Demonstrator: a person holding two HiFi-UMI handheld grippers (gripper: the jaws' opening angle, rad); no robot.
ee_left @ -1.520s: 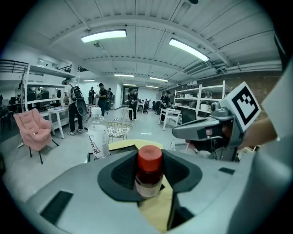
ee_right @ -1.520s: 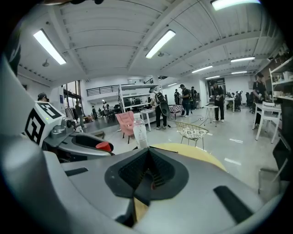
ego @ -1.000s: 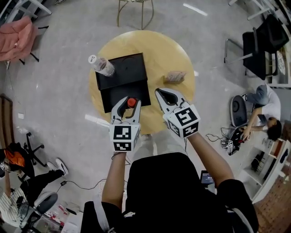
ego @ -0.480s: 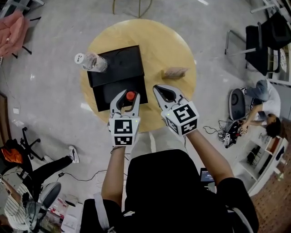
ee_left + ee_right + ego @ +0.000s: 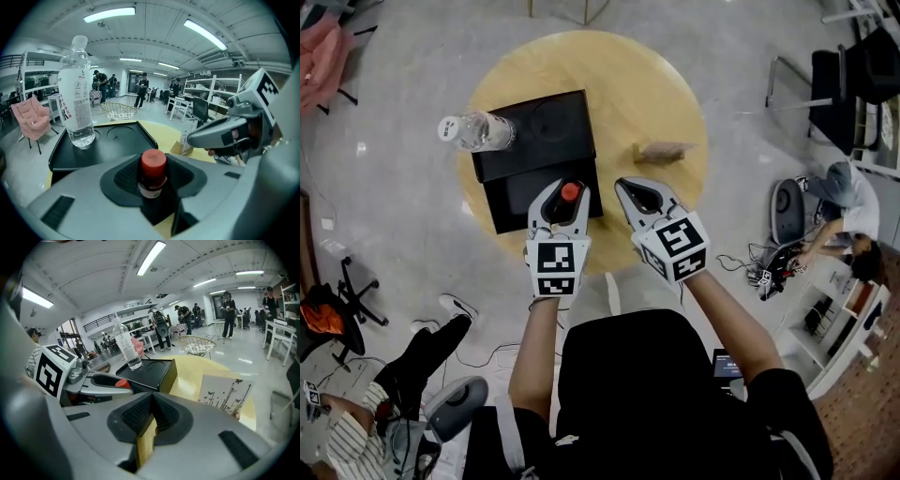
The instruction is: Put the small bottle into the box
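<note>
A small bottle [image 5: 570,191] with a red cap [image 5: 153,161] stands upright between the jaws of my left gripper [image 5: 562,190], which is shut on it. In the head view it hangs at the near edge of the black box [image 5: 546,141] on the round wooden table [image 5: 637,89]. The box top [image 5: 117,140] shows two round recesses. My right gripper [image 5: 639,194] floats just right of the left one, over the table's near side, shut with nothing in it [image 5: 151,417].
A tall clear water bottle [image 5: 472,131] stands on the box's far left corner [image 5: 77,101]. A small printed card [image 5: 661,150] stands on the table right of the box [image 5: 226,392]. Chairs, seated people and cables surround the table on the floor.
My left gripper has carried the small bottle slightly forward, from just before the box to its near edge. The right gripper has kept its place beside it.
</note>
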